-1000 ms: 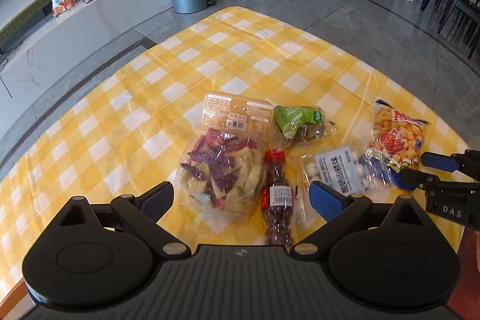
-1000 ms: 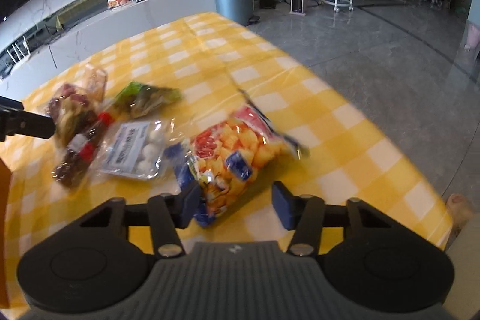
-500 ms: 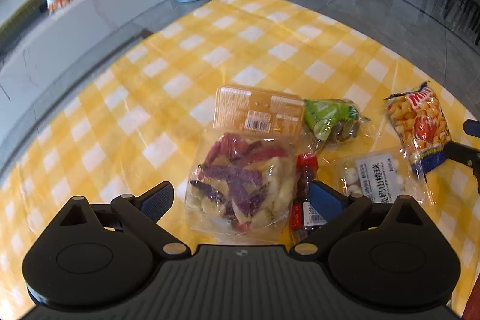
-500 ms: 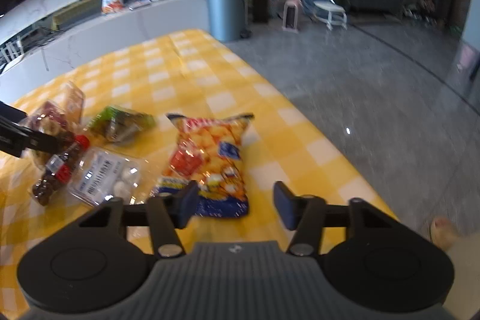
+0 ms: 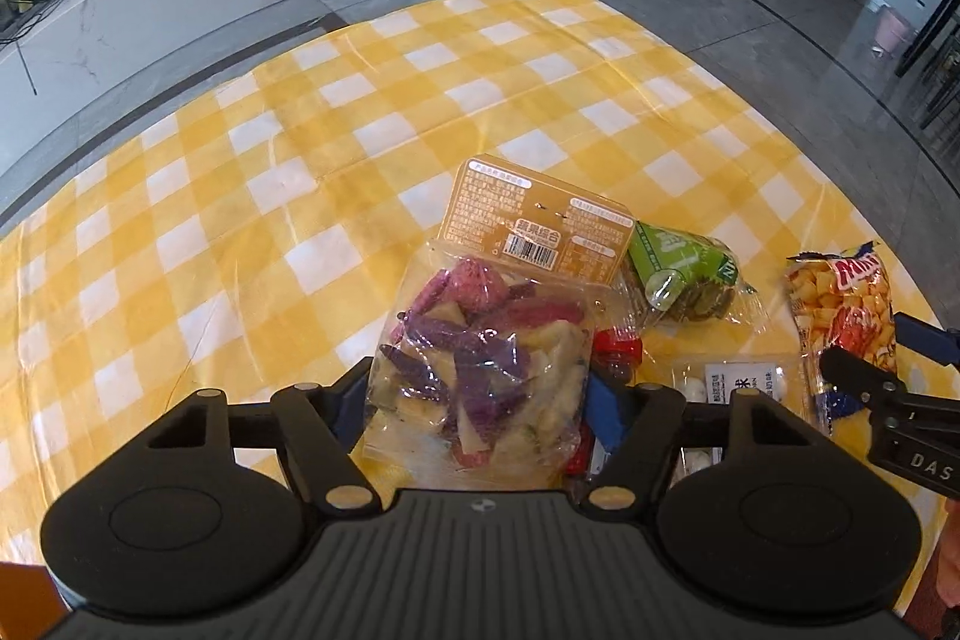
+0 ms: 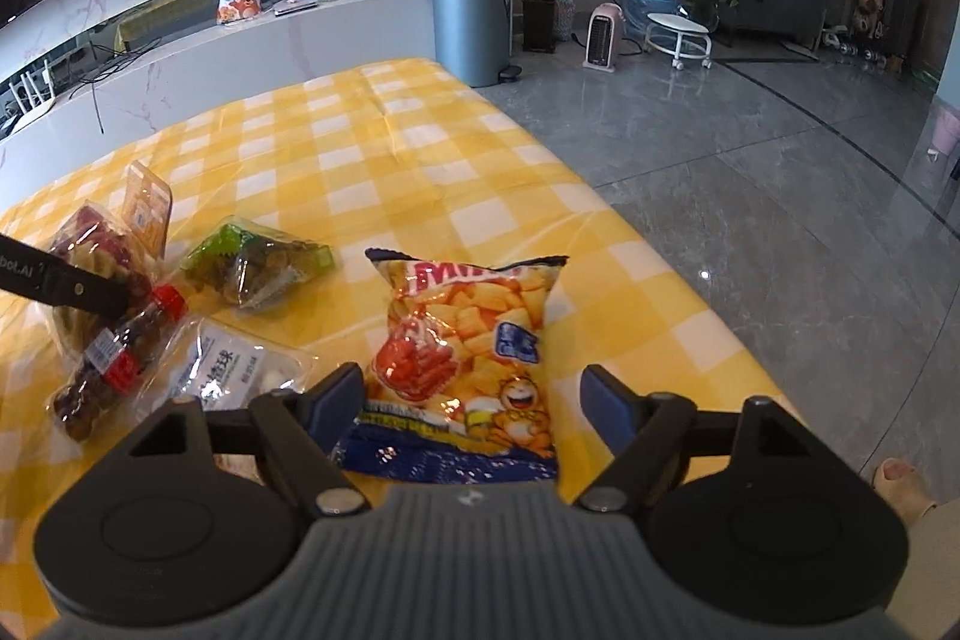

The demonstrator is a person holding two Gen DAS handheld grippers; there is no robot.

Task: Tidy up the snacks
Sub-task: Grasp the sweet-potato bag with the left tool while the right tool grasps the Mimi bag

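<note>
A clear bag of purple and yellow vegetable chips (image 5: 486,370) lies between the open jaws of my left gripper (image 5: 477,400); it also shows in the right wrist view (image 6: 102,250). An orange puffed-snack bag (image 6: 468,358) lies flat between the open jaws of my right gripper (image 6: 474,400), and shows in the left wrist view (image 5: 846,316). Between them lie a red-capped bottle of dark snacks (image 6: 114,358), a clear pack of white balls (image 6: 234,370) and a green packet (image 6: 258,262). Neither gripper grips anything.
The snacks lie on a yellow-and-white checked tablecloth (image 5: 300,196). The table's right edge (image 6: 690,292) drops to a grey tiled floor. A grey bin (image 6: 471,19) and a low white counter (image 6: 240,40) stand beyond the table. A bare foot (image 6: 903,481) is at the lower right.
My left gripper has moved forward so the vegetable chip bag now sits between its jaws. The orange snack bag has turned from tilted to lying flat and straight between my right gripper's jaws.
</note>
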